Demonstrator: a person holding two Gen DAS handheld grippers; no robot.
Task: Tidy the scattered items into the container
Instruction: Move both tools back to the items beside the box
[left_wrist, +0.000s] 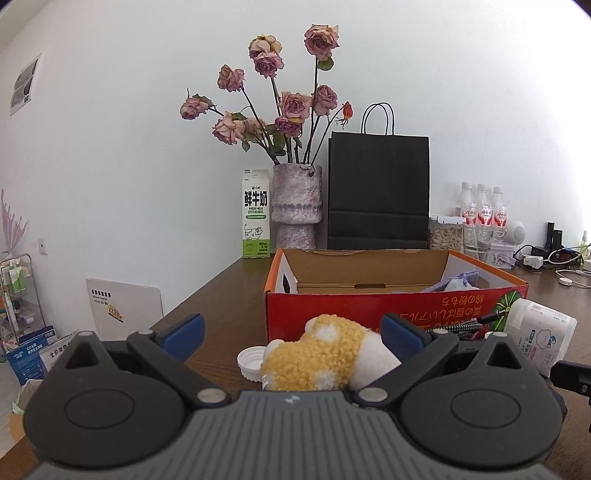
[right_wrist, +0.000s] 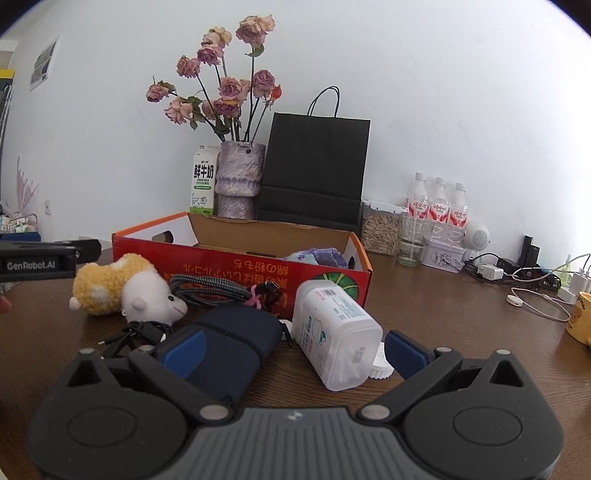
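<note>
Right now both grippers hang low over the brown worktop (right_wrist: 443, 302), each with its fingers spread wide and holding nothing. The left gripper (left_wrist: 291, 334) is lined up on the plush sheep (left_wrist: 317, 354), which lies at the centre bottom of its view just in front of the red cardboard box (left_wrist: 369, 306); the toy sits between the blue pads, apparently not yet pinched. A white bottle cap (left_wrist: 250, 362) rests against the toy's left side.

The right gripper (right_wrist: 295, 349) faces the tipped-over white plastic bottle (right_wrist: 336, 339), with a dark blue pouch (right_wrist: 236, 347) just beside it to the left and a bundle of braided cable (right_wrist: 210, 288) further back, near the box front.

The likely trouble is crowding. Closing on the sheep may nudge the loose cap away, and the soft fleece could slip from a shallow pinch. On the right, the smooth bottle could roll when touched, and the left finger may catch the pouch instead.
</note>
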